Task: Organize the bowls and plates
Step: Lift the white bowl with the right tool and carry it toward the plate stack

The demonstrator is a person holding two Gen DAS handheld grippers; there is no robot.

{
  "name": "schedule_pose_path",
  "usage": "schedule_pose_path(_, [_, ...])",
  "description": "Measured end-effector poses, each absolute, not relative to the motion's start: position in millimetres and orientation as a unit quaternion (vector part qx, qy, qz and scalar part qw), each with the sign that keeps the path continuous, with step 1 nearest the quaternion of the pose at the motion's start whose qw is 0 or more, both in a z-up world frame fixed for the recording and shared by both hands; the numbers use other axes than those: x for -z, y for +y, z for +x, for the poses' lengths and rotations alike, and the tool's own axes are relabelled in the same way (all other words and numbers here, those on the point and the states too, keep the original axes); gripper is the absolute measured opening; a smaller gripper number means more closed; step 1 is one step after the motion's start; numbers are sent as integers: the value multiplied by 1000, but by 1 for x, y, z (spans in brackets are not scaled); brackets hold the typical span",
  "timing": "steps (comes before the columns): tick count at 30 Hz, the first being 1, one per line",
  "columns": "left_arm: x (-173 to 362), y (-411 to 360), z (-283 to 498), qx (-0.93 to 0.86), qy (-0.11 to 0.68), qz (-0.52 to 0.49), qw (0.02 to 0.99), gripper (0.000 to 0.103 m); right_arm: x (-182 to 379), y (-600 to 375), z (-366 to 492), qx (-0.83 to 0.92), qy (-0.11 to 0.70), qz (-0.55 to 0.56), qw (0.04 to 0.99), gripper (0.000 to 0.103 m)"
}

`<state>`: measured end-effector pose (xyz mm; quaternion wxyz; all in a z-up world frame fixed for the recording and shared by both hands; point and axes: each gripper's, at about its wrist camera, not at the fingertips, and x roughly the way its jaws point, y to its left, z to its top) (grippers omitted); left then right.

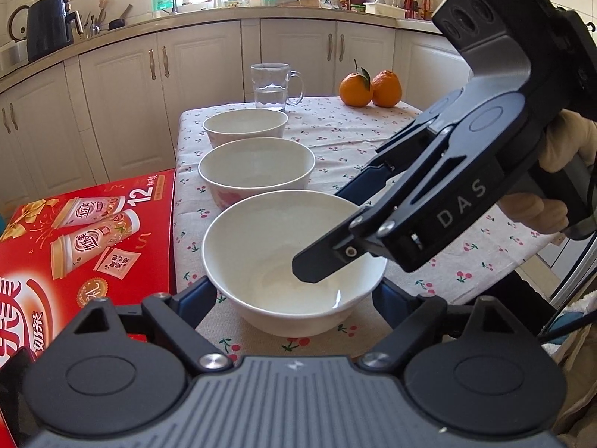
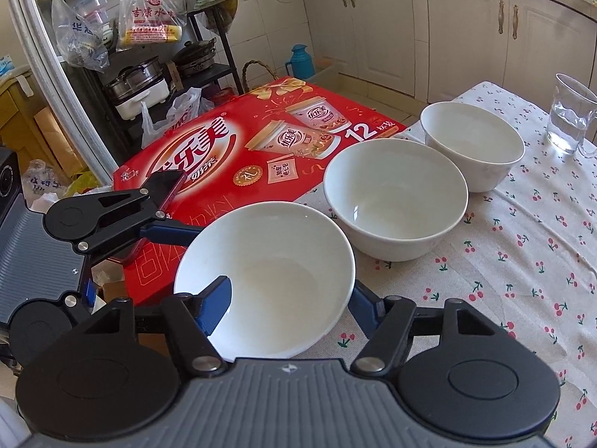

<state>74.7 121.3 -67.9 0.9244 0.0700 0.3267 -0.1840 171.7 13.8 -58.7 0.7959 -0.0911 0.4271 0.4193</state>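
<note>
The nearest bowl (image 1: 294, 261), plain white and empty, sits at the near edge of the cherry-print tablecloth (image 1: 373, 138); the left gripper (image 1: 294, 298) straddles its sides, contact unclear, while the right gripper (image 2: 287, 306) clamps its rim, one finger (image 2: 216, 302) inside. Behind it, two more white bowls (image 1: 257, 171) stand in line. Farther off are a glass mug (image 1: 270, 86), two oranges (image 1: 369, 86), a red box (image 1: 93, 239) alongside, and cream cabinets (image 1: 209, 67).

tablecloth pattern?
The tablecloth is off-white with small red cherries on green stems; clearest in the right wrist view.
</note>
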Motion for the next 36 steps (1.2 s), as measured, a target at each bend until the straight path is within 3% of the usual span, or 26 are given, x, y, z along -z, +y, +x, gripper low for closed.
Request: schedule_pose_path(36, [67, 6, 134, 351, 296, 120, 880, 90, 49, -126, 167, -267, 422, -45, 865, 74])
